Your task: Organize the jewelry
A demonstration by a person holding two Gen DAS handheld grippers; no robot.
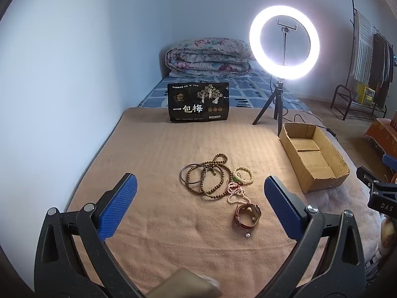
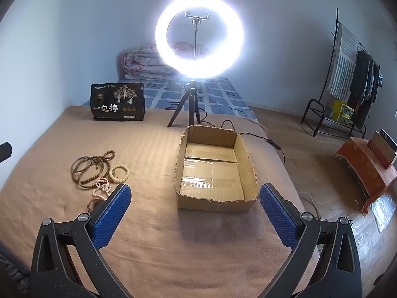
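Observation:
A jewelry pile lies on the tan blanket (image 1: 153, 236): a long brown bead strand (image 1: 218, 173), a dark bangle (image 1: 184, 177), a cream bead bracelet (image 1: 245, 173), a pink bead necklace (image 1: 235, 192), a red-brown leather strap (image 1: 248, 214) and a loose pearl (image 1: 247, 235). My left gripper (image 1: 200, 182) hangs open over the pile, touching nothing. An empty cardboard box (image 2: 215, 204) sits to the right of the pile. My right gripper (image 2: 195, 191) stands open just in front of the box. In the right wrist view the brown strand (image 2: 91, 171) and cream bracelet (image 2: 119, 173) lie left; the strap is partly hidden.
A lit ring light on a tripod (image 2: 191, 109) stands behind the box, its cable (image 2: 260, 136) trailing off the bed's right edge. A black snack bag (image 1: 198, 101) stands upright at the back. A folded quilt (image 1: 208, 57), a clothes rack (image 2: 347, 79) and a red-covered low table (image 2: 367, 168) lie beyond.

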